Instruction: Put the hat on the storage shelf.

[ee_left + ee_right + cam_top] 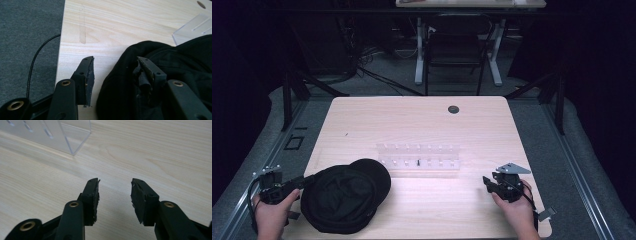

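Pale counter [422, 120], dark room: your left hand-held gripper [115, 66] gapes at the black cap [346, 197], right hand-held gripper [115, 187] released; a loose-fabric pinch may drag it into the clear rack [419, 156].

The left gripper [113, 68] is black, with two flat arms that end in thick rectangular jaws. Each arm has a brass-coloured ring at its pivot, and the jaws have small screw holes on the top. The pads [90, 77] are dark rubber, worn and ragged at the edges. A thin black cable [33, 65] curves away from it. In the high view it has a small grey plate with screws on top.

The right gripper [115, 195] has the same build: black arms, brass rings, rough dark pads [136, 197]. In the high view a grey three-cornered plate [513, 168] sits on top. The person's forearms are bare, without sleeves.
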Motion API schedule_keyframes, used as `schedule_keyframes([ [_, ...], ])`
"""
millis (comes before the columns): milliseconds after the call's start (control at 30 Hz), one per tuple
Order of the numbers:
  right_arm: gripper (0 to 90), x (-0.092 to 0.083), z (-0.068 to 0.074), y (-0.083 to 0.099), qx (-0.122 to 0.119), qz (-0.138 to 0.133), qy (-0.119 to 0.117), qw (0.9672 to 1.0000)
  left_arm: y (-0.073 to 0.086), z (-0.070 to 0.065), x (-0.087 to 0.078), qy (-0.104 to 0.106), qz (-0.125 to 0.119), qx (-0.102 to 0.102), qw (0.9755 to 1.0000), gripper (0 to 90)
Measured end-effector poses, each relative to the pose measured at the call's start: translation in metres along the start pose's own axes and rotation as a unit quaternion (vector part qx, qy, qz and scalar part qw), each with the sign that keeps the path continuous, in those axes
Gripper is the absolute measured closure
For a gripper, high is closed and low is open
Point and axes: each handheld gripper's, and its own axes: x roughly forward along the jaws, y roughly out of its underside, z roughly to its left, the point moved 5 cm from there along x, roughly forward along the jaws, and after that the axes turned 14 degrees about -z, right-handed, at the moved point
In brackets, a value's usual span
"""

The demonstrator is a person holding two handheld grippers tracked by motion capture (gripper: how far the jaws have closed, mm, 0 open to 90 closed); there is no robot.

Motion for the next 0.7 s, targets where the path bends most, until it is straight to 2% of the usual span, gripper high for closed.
schedule_keyframes([
  [100,58.7,-0.002,0.0,-0.002,-0.001,-0.009,0.003,1.0,-0.005,-0.003,-0.002,0.004,0.0,-0.005,1.0,53.9],
  [133,59.1,-0.004,0.001,-0.003,0.0,-0.012,0.005,0.9999,-0.008,-0.006,-0.004,0.007,0.01,-0.005,0.9999,56.4],
  [167,59.1,-0.004,0.001,-0.003,0.0,-0.012,0.005,0.9999,-0.008,-0.006,-0.004,0.007,0.01,-0.005,0.9999,57.3],
  [233,59.3,-0.005,0.001,-0.004,-0.004,-0.018,0.009,0.9998,-0.01,-0.009,-0.006,0.004,0.032,0.005,0.9995,59.5],
  [267,59.8,-0.006,0.0,-0.005,-0.005,-0.019,0.013,0.9997,-0.009,-0.012,-0.008,-0.003,0.052,0.019,0.9985,59.6],
  [300,59.8,-0.006,0.0,-0.005,-0.005,-0.019,0.013,0.9997,-0.009,-0.012,-0.008,-0.003,0.052,0.019,0.9985,59.6],
  [333,60.2,-0.007,0.001,-0.005,0.0,-0.017,0.008,0.9998,-0.008,-0.012,-0.012,-0.011,0.067,0.031,0.9972,59.6],
  [433,61.4,-0.011,-0.001,-0.006,0.005,-0.022,0.008,0.9997,-0.006,-0.014,-0.016,-0.01,0.079,0.025,0.9965,59.7],
  [467,61.3,-0.013,-0.002,-0.005,0.015,-0.023,0.007,0.9996,-0.004,-0.015,-0.019,-0.01,0.089,0.024,0.9957,59.8],
  [500,61.3,-0.013,-0.002,-0.005,0.015,-0.023,0.007,0.9996,-0.003,-0.016,-0.02,-0.011,0.089,0.021,0.9958,59.8],
  [600,60.7,-0.013,-0.002,-0.003,0.014,-0.014,0.005,0.9998,0.002,-0.016,-0.027,-0.01,0.109,0.019,0.9938,60.9],
  [700,60.1,-0.012,0.0,-0.003,0.014,-0.014,0.002,0.9998,0.005,-0.014,-0.03,-0.015,0.112,0.013,0.9935,61.6],
])
